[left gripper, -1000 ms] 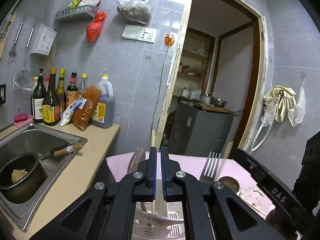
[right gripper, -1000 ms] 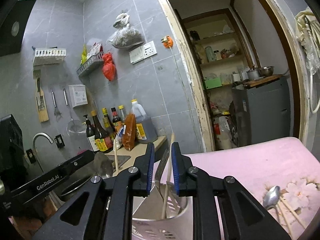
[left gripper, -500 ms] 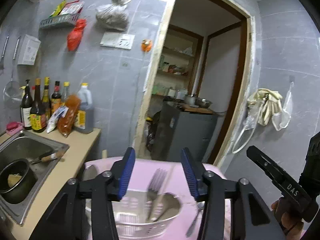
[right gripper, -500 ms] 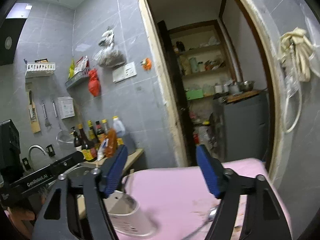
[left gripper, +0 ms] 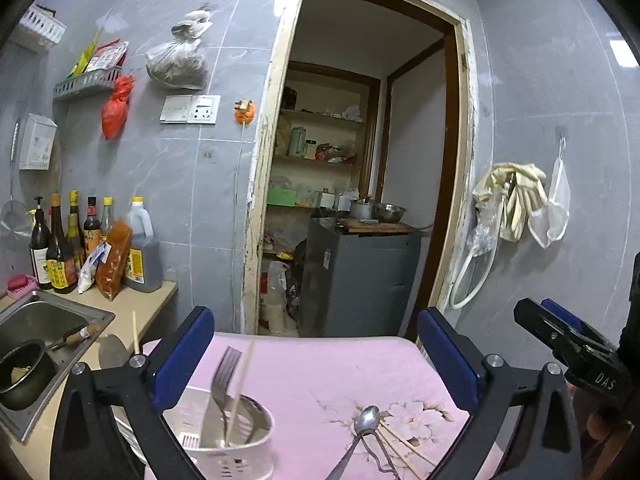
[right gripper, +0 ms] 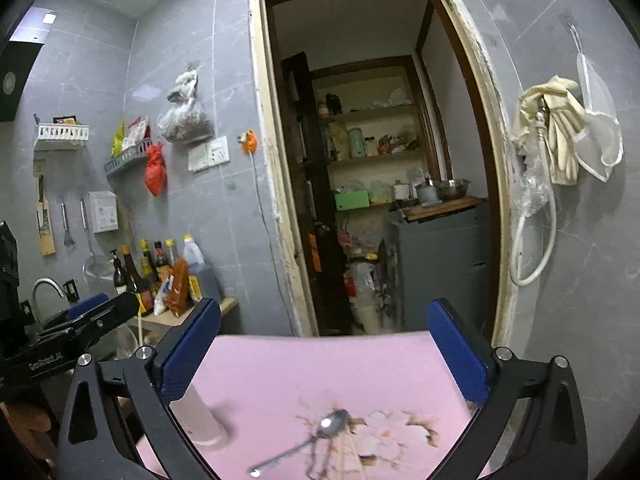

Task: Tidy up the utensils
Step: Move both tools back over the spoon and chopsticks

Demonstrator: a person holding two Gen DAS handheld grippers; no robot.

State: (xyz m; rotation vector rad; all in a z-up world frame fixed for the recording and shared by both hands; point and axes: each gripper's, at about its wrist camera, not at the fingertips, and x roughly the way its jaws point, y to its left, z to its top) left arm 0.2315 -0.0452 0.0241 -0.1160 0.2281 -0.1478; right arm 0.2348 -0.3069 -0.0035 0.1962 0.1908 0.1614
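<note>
A white utensil holder (left gripper: 228,440) stands on the pink tablecloth (left gripper: 320,364) at the lower left of the left wrist view. A fork (left gripper: 224,376) and a chopstick (left gripper: 240,392) stick up in it. To its right a spoon (left gripper: 366,420) and loose chopsticks (left gripper: 404,450) lie on the cloth's flower print. My left gripper (left gripper: 316,360) hangs above and behind them. Its jaws are opening wide with nothing between them. My right gripper (right gripper: 324,356) is likewise opening and empty over the spoon (right gripper: 332,428), with the holder (right gripper: 200,416) blurred at its left.
A sink (left gripper: 52,320) holding a dark pot (left gripper: 20,376) lies left of the table, with sauce bottles (left gripper: 80,248) behind it. Straight ahead, a doorway opens onto a grey cabinet (left gripper: 360,280). A person's hand (left gripper: 600,428) grips the right tool.
Both grippers were shut right over the holder, the right one on a chopstick. They have opened wide and drawn back and up, and the chopstick now stands in the holder.
</note>
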